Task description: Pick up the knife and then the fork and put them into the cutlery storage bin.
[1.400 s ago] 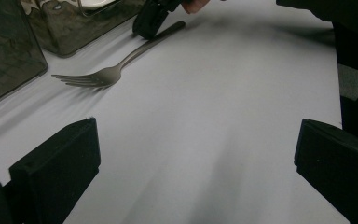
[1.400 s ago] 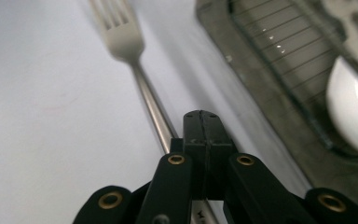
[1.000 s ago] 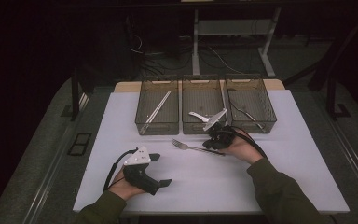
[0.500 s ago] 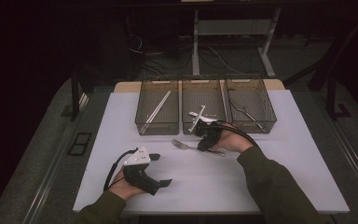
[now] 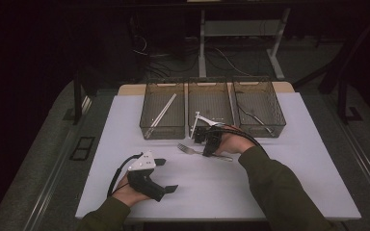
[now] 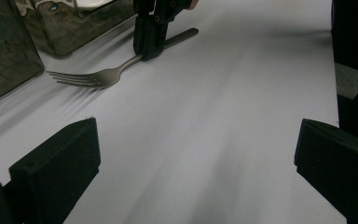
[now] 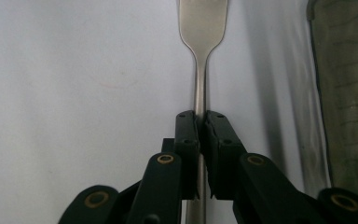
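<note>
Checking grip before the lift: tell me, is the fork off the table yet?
No, the fork lies flat on the table, with the right gripper closed on its handle.

Lying at frame center on the white table: a fork, with the right gripper pressing down over its handle. Resting lower left: the left gripper. Sitting above center: three bins.

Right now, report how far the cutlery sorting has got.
Done: the left basket holds chopsticks, and the right basket holds a thin utensil I cannot identify. In hand: the right gripper is shut on the fork at its handle, with the fork lying flat on the white table. Left: lifting the fork and placing it in a basket. The left gripper rests open on the table.
</note>
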The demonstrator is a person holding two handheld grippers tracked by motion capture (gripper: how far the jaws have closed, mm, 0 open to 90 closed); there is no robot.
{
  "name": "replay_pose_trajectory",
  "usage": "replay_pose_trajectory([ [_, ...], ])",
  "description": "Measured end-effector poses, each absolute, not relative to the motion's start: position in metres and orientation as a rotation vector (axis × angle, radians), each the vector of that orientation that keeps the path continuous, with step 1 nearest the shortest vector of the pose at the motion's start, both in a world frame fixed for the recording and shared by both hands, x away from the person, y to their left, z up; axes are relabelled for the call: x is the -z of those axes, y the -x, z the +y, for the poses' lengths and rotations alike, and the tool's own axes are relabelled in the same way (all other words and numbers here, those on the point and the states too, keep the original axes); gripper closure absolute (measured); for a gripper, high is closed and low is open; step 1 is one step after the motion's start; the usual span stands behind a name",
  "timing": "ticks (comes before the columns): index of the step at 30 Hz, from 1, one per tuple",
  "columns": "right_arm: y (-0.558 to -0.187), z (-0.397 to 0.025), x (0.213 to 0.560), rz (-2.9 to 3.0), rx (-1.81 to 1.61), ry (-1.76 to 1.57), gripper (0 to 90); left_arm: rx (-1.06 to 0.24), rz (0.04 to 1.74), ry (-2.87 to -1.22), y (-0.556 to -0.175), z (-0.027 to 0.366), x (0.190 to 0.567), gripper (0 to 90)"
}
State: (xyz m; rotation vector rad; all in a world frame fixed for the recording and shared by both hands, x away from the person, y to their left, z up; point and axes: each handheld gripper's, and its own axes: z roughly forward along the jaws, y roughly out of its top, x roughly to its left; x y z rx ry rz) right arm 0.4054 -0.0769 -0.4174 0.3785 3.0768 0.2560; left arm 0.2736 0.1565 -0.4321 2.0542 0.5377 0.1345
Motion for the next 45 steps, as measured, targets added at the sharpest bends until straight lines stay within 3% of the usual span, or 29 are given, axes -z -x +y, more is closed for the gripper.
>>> replay_pose_trajectory([
  [7, -0.405, -0.08, 0.417, 3.072, -0.288, -0.379, 84.3, -0.135, 0.537, -2.052, -0.274, 0.157, 0.432, 0.0],
  [20, -0.399, -0.117, 0.398, 3.019, -0.653, -0.538, 84.3, -0.131, 0.542, -2.053, -0.274, 0.157, 0.432, 0.0],
  [36, -0.403, -0.212, 0.334, 2.671, -1.139, -0.849, 84.3, -0.135, 0.565, -2.045, -0.277, 0.159, 0.433, 0.0],
  [45, -0.425, -0.269, 0.312, 2.433, -1.164, -1.046, 84.3, -0.134, 0.562, -2.045, -0.276, 0.158, 0.433, 0.0],
])
